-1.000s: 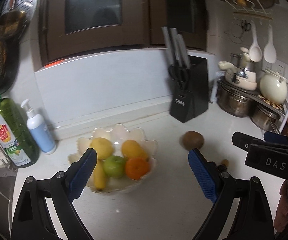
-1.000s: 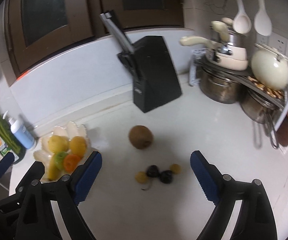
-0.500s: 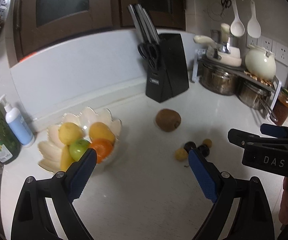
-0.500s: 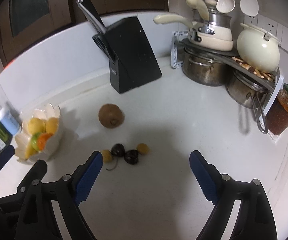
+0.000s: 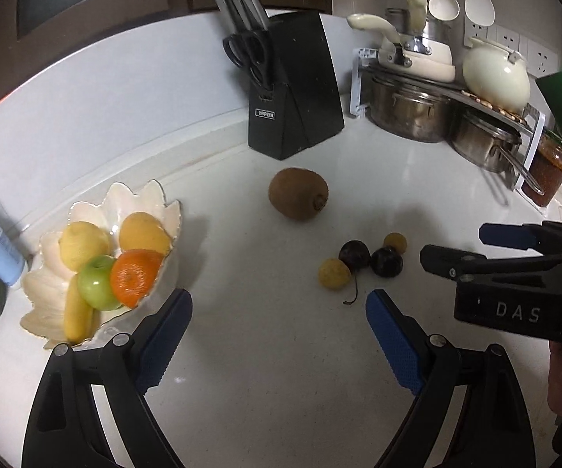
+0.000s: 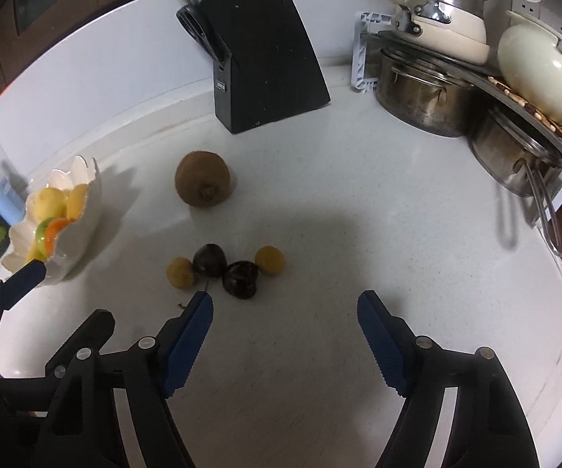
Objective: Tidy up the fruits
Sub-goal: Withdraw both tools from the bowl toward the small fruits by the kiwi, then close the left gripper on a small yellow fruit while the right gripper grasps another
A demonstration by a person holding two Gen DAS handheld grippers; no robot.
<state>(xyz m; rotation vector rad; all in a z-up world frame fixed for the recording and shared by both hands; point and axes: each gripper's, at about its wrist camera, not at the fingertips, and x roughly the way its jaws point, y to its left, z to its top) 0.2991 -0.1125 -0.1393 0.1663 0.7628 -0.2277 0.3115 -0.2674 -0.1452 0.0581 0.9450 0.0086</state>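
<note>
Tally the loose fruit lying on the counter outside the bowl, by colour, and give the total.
Brown fuzzy kiwi: 1
Small round yellow fruits: 2
Small dark purple fruits: 2
Total: 5

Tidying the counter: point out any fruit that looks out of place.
Five fruits lie loose on the countertop instead of in the shell-shaped bowl: a kiwi, two dark plums, and two small yellow fruits. Nothing looks spilled or damaged.
</note>
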